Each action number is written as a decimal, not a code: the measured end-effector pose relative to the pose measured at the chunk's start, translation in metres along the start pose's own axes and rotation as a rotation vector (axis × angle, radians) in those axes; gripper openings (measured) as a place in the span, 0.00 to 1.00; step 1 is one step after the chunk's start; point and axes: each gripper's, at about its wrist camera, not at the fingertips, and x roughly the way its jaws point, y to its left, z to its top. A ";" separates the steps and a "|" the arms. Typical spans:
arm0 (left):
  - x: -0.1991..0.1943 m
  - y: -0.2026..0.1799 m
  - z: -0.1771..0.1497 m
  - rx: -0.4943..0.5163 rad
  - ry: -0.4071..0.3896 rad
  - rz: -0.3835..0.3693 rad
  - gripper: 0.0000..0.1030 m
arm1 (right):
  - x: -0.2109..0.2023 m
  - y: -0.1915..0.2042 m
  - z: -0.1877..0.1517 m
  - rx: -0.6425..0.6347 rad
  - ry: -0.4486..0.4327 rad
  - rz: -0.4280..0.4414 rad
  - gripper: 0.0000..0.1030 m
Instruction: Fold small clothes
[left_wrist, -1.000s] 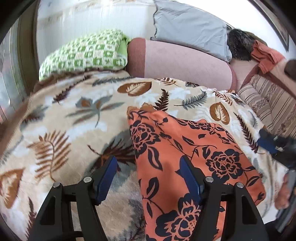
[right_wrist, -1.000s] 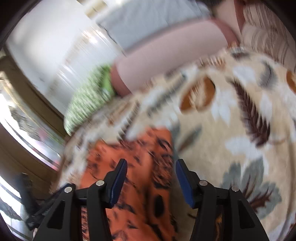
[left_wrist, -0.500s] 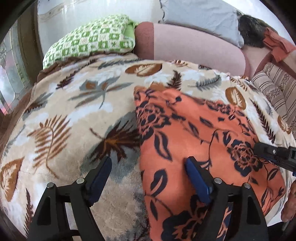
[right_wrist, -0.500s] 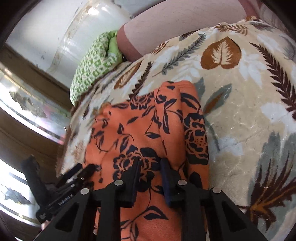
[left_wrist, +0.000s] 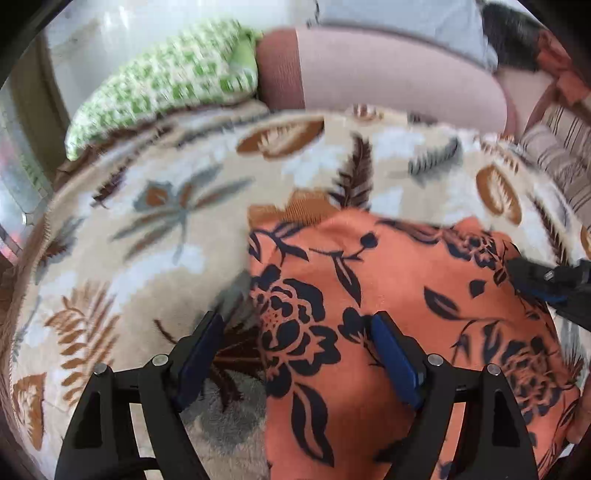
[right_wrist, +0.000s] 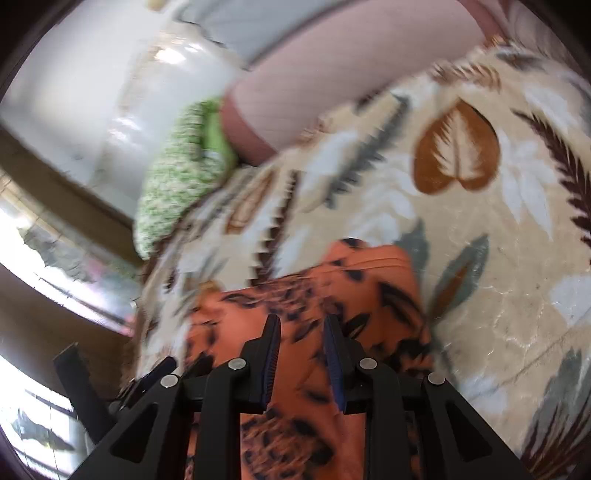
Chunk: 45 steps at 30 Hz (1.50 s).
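An orange garment (left_wrist: 399, 280) with dark blue flowers lies flat on a leaf-patterned blanket (left_wrist: 155, 236). My left gripper (left_wrist: 297, 321) hangs open and wide over the garment's left edge, one finger over the blanket, the other over the cloth. My right gripper (left_wrist: 532, 273) reaches in at the garment's right edge. In the right wrist view the right gripper (right_wrist: 301, 323) has its jaws narrowly apart and opening. The garment (right_wrist: 369, 280) shows through the gap, with no pinch visible. The left gripper (right_wrist: 159, 373) shows at the lower left there.
At the blanket's far end lie a green checked pillow (left_wrist: 166, 88) and a pink bolster (left_wrist: 388, 81), with a grey pillow (left_wrist: 399, 14) on top of the bolster. A striped cushion (left_wrist: 565, 158) lies at the right. A window frame runs along the left.
Both grippers have dropped closer to the garment. The left jaws widened a little. The right jaws went from wide to a narrow gap.
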 end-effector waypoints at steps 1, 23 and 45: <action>0.007 0.000 0.000 -0.002 0.025 -0.019 0.81 | 0.015 -0.009 0.002 0.034 0.063 -0.022 0.27; -0.081 0.011 -0.089 -0.069 -0.077 0.064 0.86 | -0.060 0.005 -0.115 -0.155 0.098 -0.062 0.28; -0.247 0.006 -0.086 -0.062 -0.394 0.199 0.93 | -0.183 0.093 -0.129 -0.403 -0.264 -0.137 0.73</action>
